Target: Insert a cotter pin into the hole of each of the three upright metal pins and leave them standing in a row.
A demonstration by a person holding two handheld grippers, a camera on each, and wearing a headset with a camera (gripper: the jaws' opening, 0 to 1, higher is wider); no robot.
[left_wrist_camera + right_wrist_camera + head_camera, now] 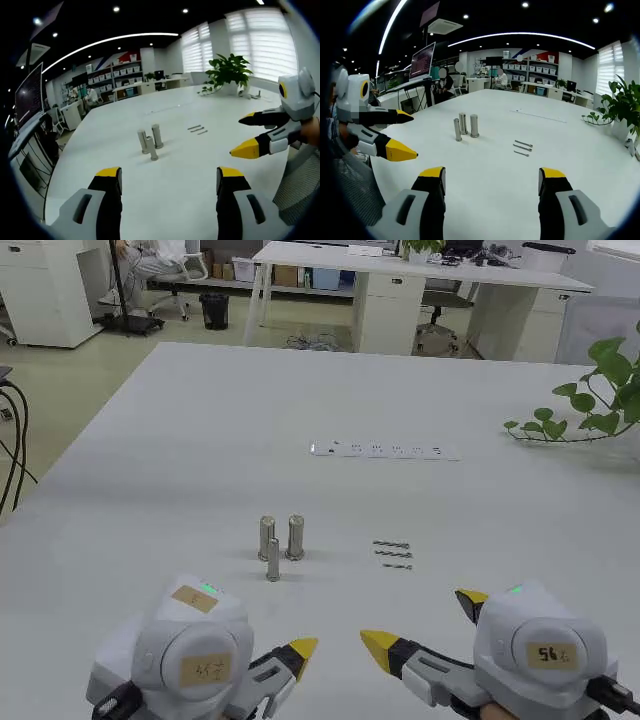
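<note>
**Head view: stock on the bench, no insertion begun**

- Metal pins (295,537), three. All upright on the white table (180,440), bunched in a triangle rather than a row. They stand ahead of the left fingers. Cross-holes are too small to make out.
- Cotter pins (392,554), three. They lie flat and parallel, ahead of the right fingers and apart from the uprights.
- Left gripper (170,175): jaws spread wide, nothing between them.
- Right gripper (492,174): likewise spread and empty.

Step judged: first pickup of a cotter pin.

Handling notes:
- Bring the right fingers low to the surface and pinch the nearest pin by its looped end, leaving the legs free.
- Let the left fingers clamp one upright low on its body, with the hole clear and facing the incoming legs.
- Thin wire may roll or slip from the pads, so close slowly.
</note>
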